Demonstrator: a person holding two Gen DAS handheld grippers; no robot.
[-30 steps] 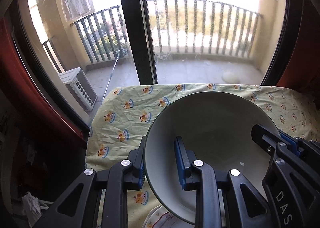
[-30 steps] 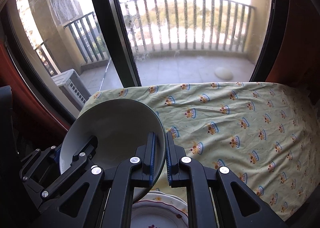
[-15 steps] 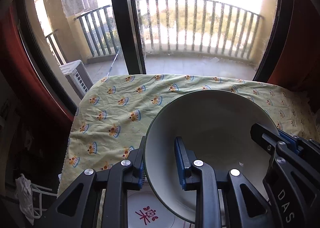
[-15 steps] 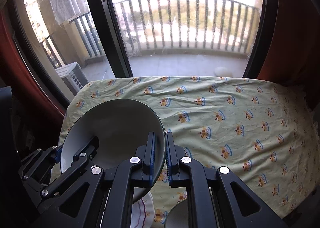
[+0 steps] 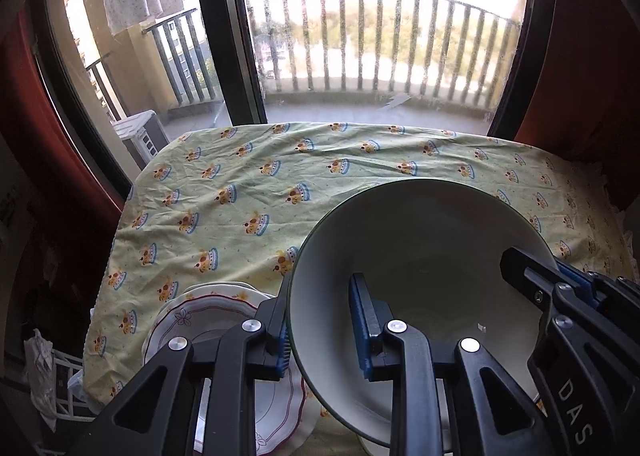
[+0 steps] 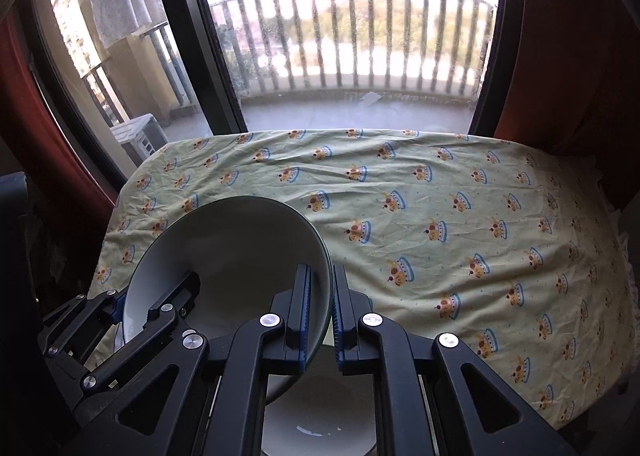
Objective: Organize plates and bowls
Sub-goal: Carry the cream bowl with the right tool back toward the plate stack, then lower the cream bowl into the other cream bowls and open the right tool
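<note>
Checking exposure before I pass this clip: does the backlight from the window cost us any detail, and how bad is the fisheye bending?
Left wrist view: sky blown out white, bowl interior evenly lit, left gripper dark but sharp. Right wrist view: same washed-out sky, window frame bowed by distortion, tablecloth print crisp.

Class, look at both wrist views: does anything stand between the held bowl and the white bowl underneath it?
Nothing visible does. The bowl, clamped at opposite rims by the left gripper and right gripper, hangs directly over the white bowl.
</note>
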